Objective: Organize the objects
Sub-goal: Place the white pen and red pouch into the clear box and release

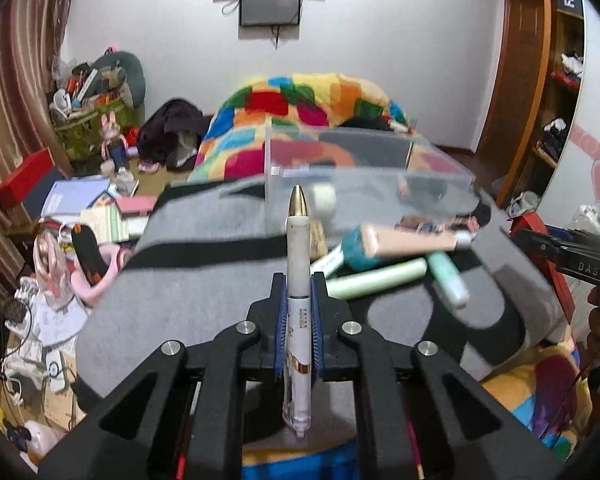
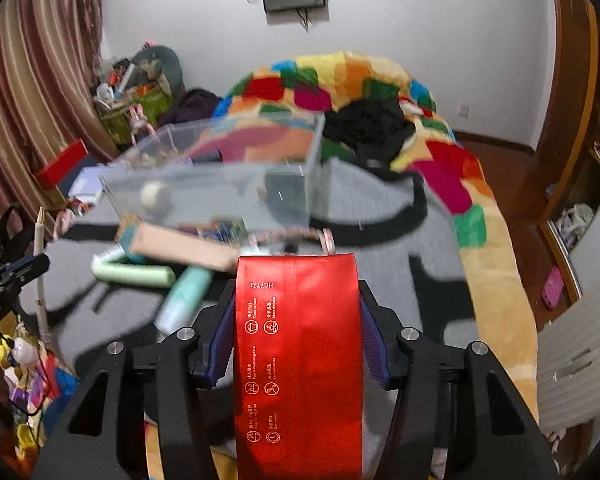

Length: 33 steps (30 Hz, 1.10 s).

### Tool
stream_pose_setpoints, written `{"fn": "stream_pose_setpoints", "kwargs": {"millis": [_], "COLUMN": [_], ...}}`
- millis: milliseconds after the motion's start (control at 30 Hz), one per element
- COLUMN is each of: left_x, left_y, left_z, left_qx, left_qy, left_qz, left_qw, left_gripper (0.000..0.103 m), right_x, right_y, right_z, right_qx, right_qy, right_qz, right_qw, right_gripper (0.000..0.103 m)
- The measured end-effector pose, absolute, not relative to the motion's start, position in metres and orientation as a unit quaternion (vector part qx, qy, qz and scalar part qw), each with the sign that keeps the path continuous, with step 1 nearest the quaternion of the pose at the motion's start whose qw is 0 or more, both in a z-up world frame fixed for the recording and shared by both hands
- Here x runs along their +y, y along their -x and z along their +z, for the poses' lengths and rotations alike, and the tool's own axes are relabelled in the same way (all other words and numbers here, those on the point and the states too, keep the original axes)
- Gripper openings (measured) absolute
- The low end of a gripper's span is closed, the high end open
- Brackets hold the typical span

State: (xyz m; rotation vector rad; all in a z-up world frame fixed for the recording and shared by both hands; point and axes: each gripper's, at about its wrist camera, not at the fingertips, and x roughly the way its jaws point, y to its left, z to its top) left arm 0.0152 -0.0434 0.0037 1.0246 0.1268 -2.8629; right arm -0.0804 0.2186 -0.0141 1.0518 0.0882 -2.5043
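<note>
The left gripper (image 1: pixel 298 292) was clamped on a white pen (image 1: pixel 298 280), its blue pads pressed against the barrel on both sides. The pen stood along the fingers, gold tip pointing away from the camera and clear end back toward it. The same pen showed at the left edge of the right wrist view, held upright above the grey mat (image 2: pixel 380 208).

The right gripper (image 2: pixel 296 308) held a red box (image 2: pixel 296 344) between its pads (white printed icons and the code on its upper face read upside down from this camera). The box filled the gap between the fingers, with its far end jutting past the fingertips.

Ahead of both grippers stood a clear bin (image 1: pixel 364 176) on the grey mat, which lay over a bed with a patchwork quilt (image 1: pixel 300 96). Inside the bin some small items could be made out, too blurred to name.

Just in front of the bin lay a loose heap of tubes: a beige tube (image 1: pixel 412 240) with a teal cap across the top, a pale green tube (image 1: pixel 376 278) under it, and a mint tube (image 1: pixel 448 280) slanting toward the near right. They touched and overlapped one another. In the left wrist view the right gripper's black body appeared at the far right edge, well apart from the heap.
</note>
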Motion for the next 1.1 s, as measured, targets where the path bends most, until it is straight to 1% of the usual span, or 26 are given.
{"fn": "stream_pose_setpoints", "kwargs": {"millis": [300, 667, 867, 1100], "left_x": [-0.047, -0.057, -0.065, -0.071], "left_y": [0.008, 0.047, 0.071, 0.105], "left_z": [0.039, 0.075, 0.078, 0.063], "left_qx": [0.049, 0.076, 0.072, 0.058], "left_qy": [-0.291, -0.253, -0.251, -0.273], "left_qz": [-0.955, -0.964, -0.964, -0.958], "left_qw": [0.030, 0.014, 0.038, 0.064], "left_gripper": [0.010, 0.010, 0.010, 0.010], "right_x": [0.197, 0.164, 0.147, 0.122], "right_y": [0.098, 0.137, 0.160, 0.191], "right_z": [0.030, 0.046, 0.051, 0.046], "right_qx": [0.032, 0.033, 0.044, 0.077], "right_qy": [-0.329, -0.322, -0.322, -0.325], "right_qz": [-0.913, -0.908, -0.906, -0.905], "right_qw": [0.239, 0.267, 0.271, 0.265], "right_gripper": [0.051, 0.051, 0.051, 0.051]}}
